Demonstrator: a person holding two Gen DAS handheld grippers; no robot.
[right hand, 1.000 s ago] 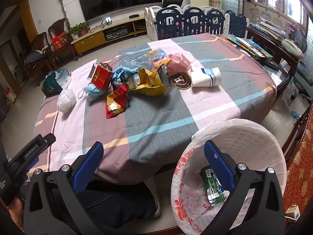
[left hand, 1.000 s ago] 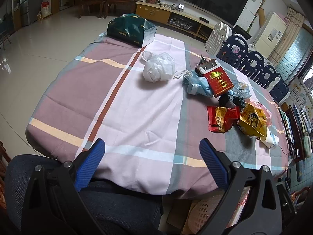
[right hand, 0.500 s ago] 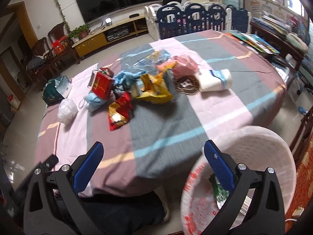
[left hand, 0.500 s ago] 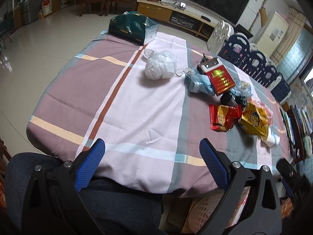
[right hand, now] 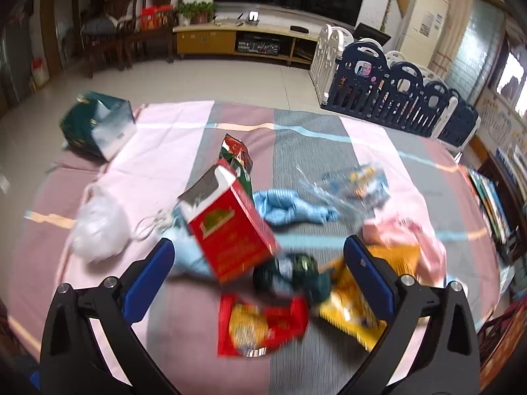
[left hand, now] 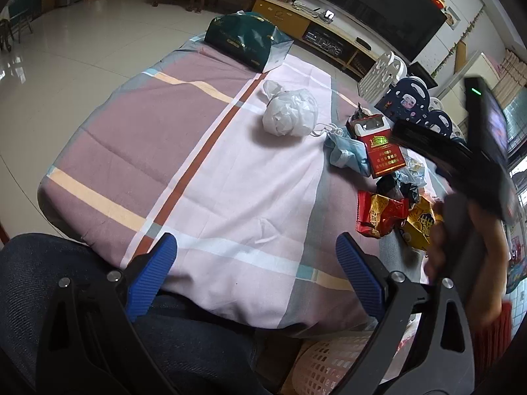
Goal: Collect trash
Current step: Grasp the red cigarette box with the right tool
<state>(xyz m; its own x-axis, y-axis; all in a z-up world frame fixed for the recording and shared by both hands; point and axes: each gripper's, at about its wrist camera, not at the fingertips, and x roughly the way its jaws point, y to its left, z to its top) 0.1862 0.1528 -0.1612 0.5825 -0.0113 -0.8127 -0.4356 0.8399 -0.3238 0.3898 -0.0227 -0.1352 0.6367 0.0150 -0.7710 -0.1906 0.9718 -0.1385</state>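
Red snack wrapper (right hand: 263, 324) between spread right hand-held gripper (right hand: 260, 281) fingers, seemingly untouched, left hand-held gripper (left hand: 257, 275) open.

Left gripper (left hand: 255, 258) gapes empty over the tablecloth (left hand: 230, 177).

tablecloth (left hand: 230, 177): matt cloth | snack wrapper (right hand: 263, 324): glossy foil | floor (left hand: 66, 75): glossy tile

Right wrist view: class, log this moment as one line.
right tool: open, empty, above trash pile | nearest: red snack wrapper, red carton | left tool: open, empty, at table edge
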